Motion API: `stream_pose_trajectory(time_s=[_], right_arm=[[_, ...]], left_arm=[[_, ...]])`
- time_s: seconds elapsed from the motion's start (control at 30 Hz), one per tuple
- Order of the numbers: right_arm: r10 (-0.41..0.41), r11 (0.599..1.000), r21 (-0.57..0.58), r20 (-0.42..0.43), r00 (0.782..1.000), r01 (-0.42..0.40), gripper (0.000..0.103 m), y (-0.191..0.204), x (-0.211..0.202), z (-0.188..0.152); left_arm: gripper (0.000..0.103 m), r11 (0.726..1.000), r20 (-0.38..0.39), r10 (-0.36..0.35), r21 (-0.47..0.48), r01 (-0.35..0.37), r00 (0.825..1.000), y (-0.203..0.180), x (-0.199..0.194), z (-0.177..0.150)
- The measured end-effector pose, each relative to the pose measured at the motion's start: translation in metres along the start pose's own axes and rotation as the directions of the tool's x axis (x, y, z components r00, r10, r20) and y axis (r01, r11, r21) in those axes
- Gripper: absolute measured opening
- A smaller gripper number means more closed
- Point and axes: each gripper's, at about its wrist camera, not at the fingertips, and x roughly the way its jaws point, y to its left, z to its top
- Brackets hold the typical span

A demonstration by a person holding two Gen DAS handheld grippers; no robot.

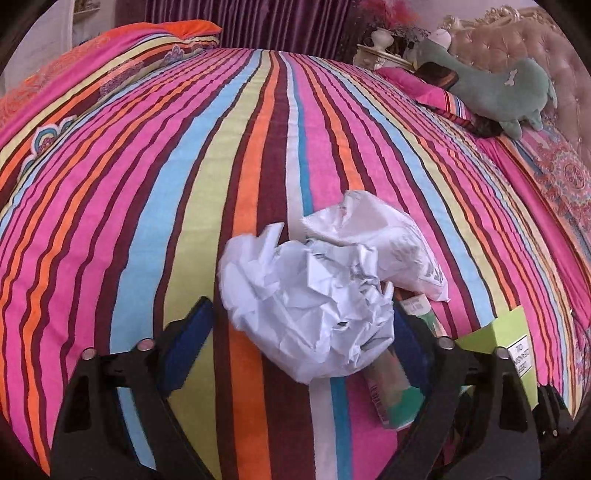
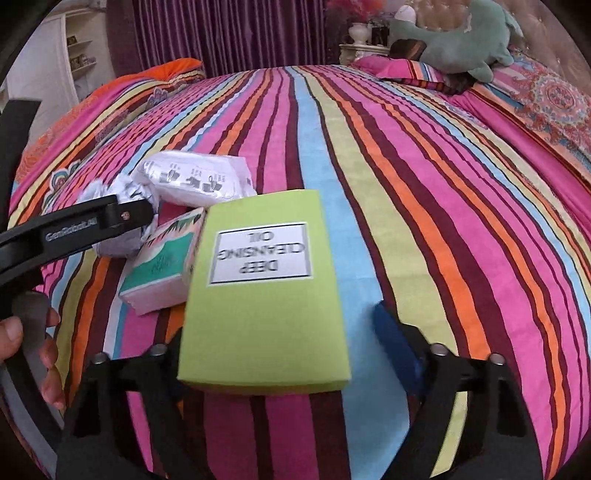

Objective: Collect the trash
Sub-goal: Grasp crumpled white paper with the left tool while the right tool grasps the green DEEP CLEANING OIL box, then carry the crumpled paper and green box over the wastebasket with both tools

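Note:
On the striped bedspread (image 1: 184, 166) a crumpled white paper ball (image 1: 310, 306) lies between the fingers of my left gripper (image 1: 301, 306). Its right pad is at the paper's edge; the left pad stands apart from it. Behind the ball lies a white printed plastic wrapper (image 1: 380, 236), and a small teal-and-white box (image 1: 399, 398) pokes out under it. A lime-green carton labelled "Deep Cleansing Oil" (image 2: 266, 291) lies flat between the fingers of my right gripper (image 2: 279, 325). A gap shows beside the right blue pad; the left finger is hidden behind the carton.
A green plush toy (image 1: 498, 92) rests on a pillow (image 1: 417, 85) against the tufted headboard (image 1: 517, 48) at the far right. A folded orange-edged quilt (image 1: 147, 48) lies at the far left. Purple curtains (image 2: 229, 33) hang behind. A person's hand (image 2: 22, 332) holds the left gripper.

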Motion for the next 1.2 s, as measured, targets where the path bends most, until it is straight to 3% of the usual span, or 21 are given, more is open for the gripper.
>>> stream_pose_trajectory(time_s=[0.03, 0.1, 0.6, 0.97, 1.2], right_arm=[[0.005, 1.000, -0.008, 0.002, 1.000, -0.005, 0.069, 0.001, 0.000, 0.000], [0.015, 1.000, -0.017, 0.008, 1.000, -0.015, 0.055, 0.002, -0.001, -0.001], [-0.017, 0.996, 0.087, 0.030, 0.999, 0.014, 0.055, -0.011, -0.015, -0.015], [-0.076, 0.996, 0.046, 0.018, 0.997, 0.076, 0.055, -0.005, -0.045, -0.061], [-0.065, 0.997, 0.044, 0.011, 0.998, 0.065, 0.055, -0.006, -0.072, -0.086]], left_arm=[[0.061, 1.000, -0.006, 0.000, 0.003, 0.000, 1.000, -0.001, 0.001, 0.001], [0.060, 1.000, -0.014, 0.006, 0.002, -0.006, 1.000, -0.002, 0.002, 0.002], [0.060, 0.999, 0.035, 0.030, 0.038, -0.031, 0.999, 0.001, -0.037, -0.018], [0.060, 0.998, 0.043, 0.054, 0.030, -0.055, 0.998, 0.015, -0.085, -0.064], [0.060, 0.997, 0.043, 0.066, 0.041, -0.068, 0.997, 0.016, -0.109, -0.093]])
